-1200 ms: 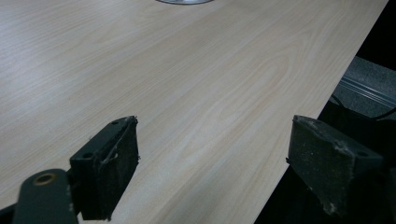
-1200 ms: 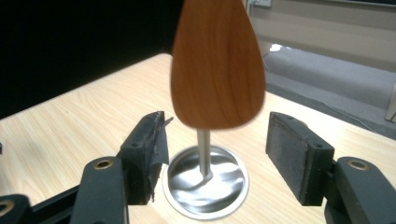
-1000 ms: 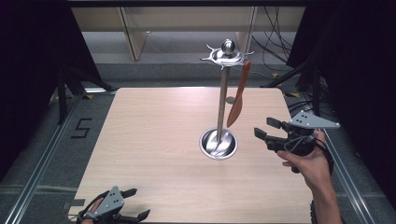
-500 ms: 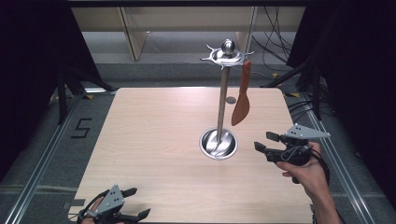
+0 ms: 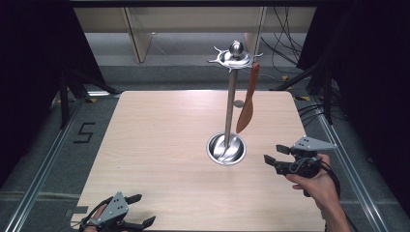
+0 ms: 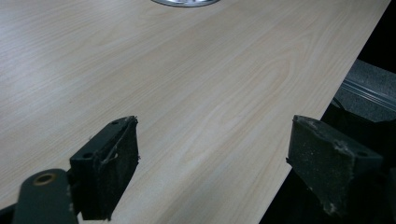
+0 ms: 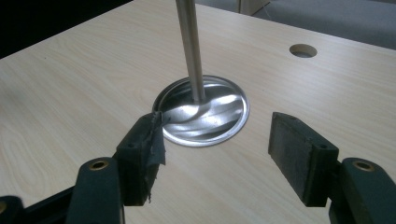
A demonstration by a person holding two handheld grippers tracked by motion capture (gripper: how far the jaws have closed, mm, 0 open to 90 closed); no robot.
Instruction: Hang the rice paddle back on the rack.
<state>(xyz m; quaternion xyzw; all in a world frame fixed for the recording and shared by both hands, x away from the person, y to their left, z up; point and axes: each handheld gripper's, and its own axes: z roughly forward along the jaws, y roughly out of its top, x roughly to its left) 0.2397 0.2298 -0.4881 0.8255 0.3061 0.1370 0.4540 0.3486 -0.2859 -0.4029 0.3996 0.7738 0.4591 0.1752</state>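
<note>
- Wooden, reddish-brown and flat, the spatula (image 5: pixel 246 106) hangs blade-down from one hook of the steel rack (image 5: pixel 231 104), beside its pole and clear of the base dish.
- A second ago my right claw (image 5: pixel 271 158) was up beside that blade; now it is low over the desk (image 5: pixel 159 140), just right of the dish, and the spatula hangs free, straighter than it did then.
- My right claw's jaws stand apart with nothing between them; they have just been opening a little further. From this I judge the hanging is done and I am backing off.
- In the right gripper view the pads (image 7: pixel 299 149) are dark, rough foam, the left one frayed at its edge, and they frame the base dish (image 7: pixel 205 112), a shallow polished bowl with swirled reflections and the round pole rising from its middle.
- At the top, the rack carries a ring of small curved hooks under a shiny ball.
- My left claw (image 5: pixel 140 212) rests at the near left corner of the desk, jaws wide apart and empty; it has not shifted over that second.
- Pale laminate with a fine wood grain covers the desk, with a round cable hole (image 7: pixel 302 50) beyond the dish.
</note>
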